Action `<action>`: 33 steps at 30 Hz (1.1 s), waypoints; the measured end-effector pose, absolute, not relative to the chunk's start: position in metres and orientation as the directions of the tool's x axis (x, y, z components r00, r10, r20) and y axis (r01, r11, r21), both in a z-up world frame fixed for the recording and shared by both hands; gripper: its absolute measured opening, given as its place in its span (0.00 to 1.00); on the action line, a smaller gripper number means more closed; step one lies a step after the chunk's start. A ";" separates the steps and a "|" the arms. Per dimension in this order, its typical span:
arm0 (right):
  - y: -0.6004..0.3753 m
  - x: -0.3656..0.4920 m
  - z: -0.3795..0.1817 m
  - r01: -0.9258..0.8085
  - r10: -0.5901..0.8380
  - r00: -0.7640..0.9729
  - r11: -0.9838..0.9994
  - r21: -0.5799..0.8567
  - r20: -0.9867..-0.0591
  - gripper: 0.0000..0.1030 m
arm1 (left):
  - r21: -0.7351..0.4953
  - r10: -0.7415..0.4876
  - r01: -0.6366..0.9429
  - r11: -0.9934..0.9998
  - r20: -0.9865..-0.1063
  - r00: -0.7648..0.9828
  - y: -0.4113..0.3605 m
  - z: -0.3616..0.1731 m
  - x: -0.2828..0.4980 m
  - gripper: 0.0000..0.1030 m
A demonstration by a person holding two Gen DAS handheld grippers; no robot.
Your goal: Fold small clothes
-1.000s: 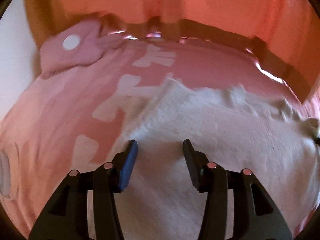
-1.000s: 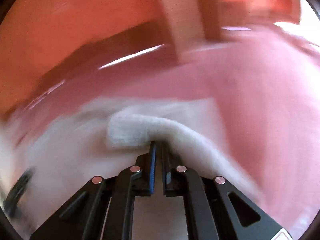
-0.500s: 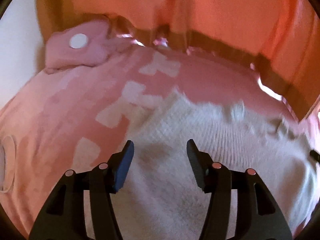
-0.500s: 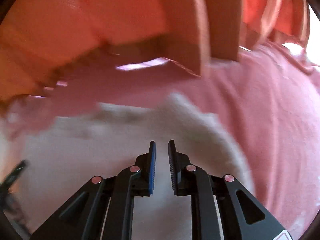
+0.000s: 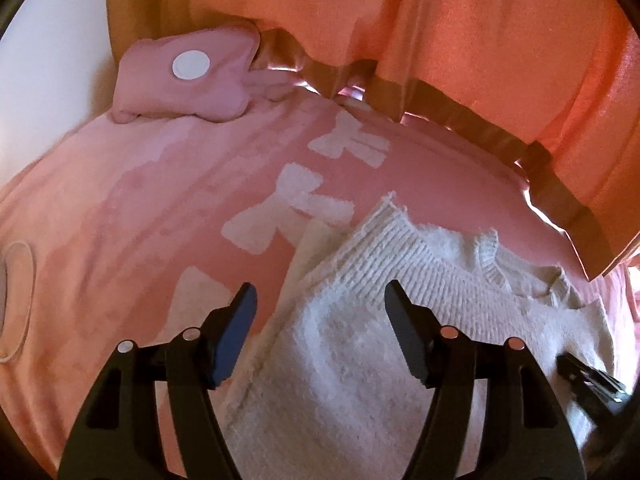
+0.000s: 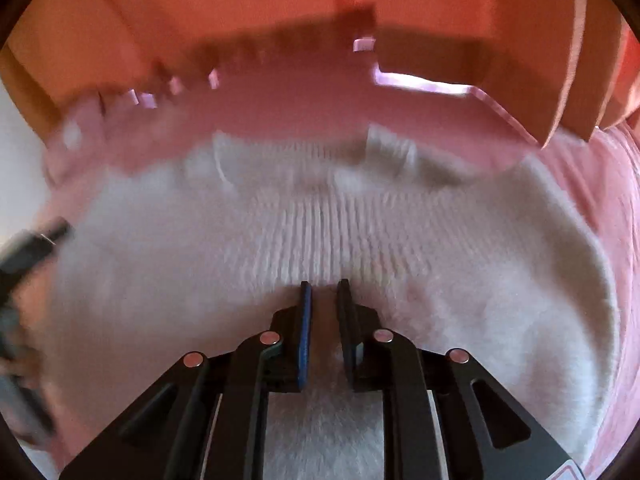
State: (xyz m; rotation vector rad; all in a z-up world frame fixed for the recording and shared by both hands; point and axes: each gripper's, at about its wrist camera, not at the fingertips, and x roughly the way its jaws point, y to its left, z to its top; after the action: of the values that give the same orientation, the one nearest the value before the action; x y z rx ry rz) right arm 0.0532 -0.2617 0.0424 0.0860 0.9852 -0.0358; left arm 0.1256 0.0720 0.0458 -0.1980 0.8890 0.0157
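Sweater (white knit) under both gaping tongs.

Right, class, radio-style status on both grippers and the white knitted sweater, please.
Left gripper open, above white knitted sweater. Right gripper slightly open, gripping nothing, over the sweater. Sweater flat on pink bedspread. Pink cushion well clear.

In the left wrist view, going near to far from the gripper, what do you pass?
Left gripper → white sweater → pink bedspread → orange curtain.
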 end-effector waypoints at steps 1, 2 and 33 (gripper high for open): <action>-0.257 0.052 0.049 0.060 0.017 0.567 0.996 0.061 -0.824 0.16 | -0.184 -0.079 -0.105 0.977 -0.775 0.627 0.077 0.046 0.123 0.64; -0.257 0.048 0.053 0.042 0.060 0.581 0.994 0.103 -0.812 0.16 | -0.200 -0.083 -0.120 0.972 -0.778 0.623 0.083 0.046 0.120 0.64; -0.342 0.026 0.091 0.244 0.109 0.670 0.902 0.356 -0.735 0.22 | -0.386 -0.495 0.314 0.867 -0.603 0.625 -0.067 0.138 0.035 0.07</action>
State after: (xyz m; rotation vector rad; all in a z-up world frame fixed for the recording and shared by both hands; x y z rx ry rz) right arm 0.0261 -0.3423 0.0908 0.4524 0.8411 -0.0790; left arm 0.0351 -0.0669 0.1381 -0.2548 0.7654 -0.4698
